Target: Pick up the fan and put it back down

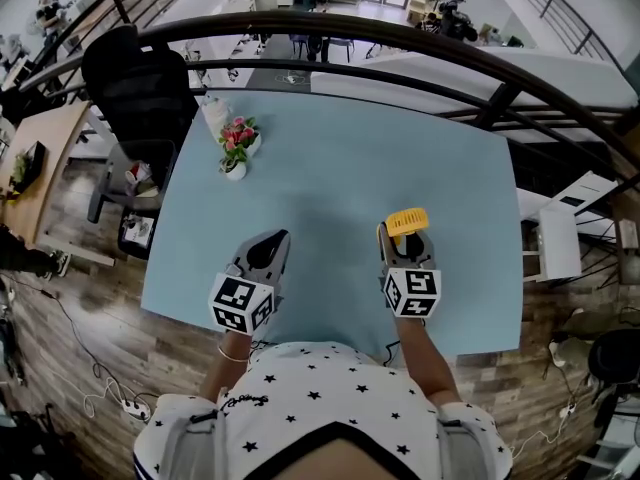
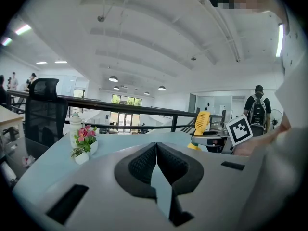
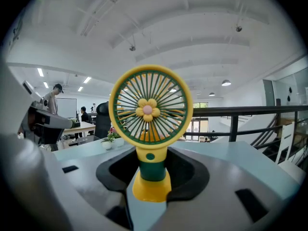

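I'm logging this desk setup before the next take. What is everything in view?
table: one, light blue, under everything
fan: one, yellow and green, table's near right
flower pots: two, white with pink blooms, table's far left
bottle: one, white, behind the flower pots
office chair: one, black, beyond the table's far left
railing: one, black, beyond the table
left gripper: one, grey, near left, shut, empty
right gripper: one, grey, shut on the fan

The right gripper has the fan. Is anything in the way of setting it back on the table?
Nothing visible. The fan is gripped in the right gripper at a bare patch of the table. The flowers sit far off near the far left corner, and the left gripper, shut and empty, is well aside.
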Tool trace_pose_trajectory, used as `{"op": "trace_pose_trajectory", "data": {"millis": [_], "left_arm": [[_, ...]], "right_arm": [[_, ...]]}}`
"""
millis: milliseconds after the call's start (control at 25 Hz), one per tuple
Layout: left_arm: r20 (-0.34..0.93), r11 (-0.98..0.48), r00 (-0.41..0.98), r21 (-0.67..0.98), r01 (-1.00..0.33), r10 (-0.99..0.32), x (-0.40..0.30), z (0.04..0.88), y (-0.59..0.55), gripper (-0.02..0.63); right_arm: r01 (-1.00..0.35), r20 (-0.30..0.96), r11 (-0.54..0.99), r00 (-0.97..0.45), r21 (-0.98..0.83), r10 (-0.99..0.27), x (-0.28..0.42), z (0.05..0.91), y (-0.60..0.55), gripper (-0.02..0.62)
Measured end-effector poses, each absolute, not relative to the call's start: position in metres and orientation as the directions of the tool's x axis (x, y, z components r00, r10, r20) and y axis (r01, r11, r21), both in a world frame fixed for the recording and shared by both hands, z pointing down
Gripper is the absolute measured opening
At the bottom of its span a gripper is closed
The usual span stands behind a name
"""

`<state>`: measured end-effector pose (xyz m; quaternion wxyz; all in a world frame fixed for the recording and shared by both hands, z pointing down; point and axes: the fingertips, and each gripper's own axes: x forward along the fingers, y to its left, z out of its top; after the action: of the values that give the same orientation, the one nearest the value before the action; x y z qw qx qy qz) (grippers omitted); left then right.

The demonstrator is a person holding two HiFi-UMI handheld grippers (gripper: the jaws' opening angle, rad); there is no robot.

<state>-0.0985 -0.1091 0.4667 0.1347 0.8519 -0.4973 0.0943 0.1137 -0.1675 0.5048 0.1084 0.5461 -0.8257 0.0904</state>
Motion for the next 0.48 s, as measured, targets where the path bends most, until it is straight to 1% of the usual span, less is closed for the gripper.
{"op": "trace_pose_trajectory", "data": {"millis": [480], "left_arm": [[0.307,-0.446,0.467,0.138,-0.884,-0.829,-0.111,0.472,-0.114,0.029]], "right_arm": [[-0.919,0.321,0.392,-0.382,-0.035,-0.867,0.101,0.533,-0.184,0.175]]}}
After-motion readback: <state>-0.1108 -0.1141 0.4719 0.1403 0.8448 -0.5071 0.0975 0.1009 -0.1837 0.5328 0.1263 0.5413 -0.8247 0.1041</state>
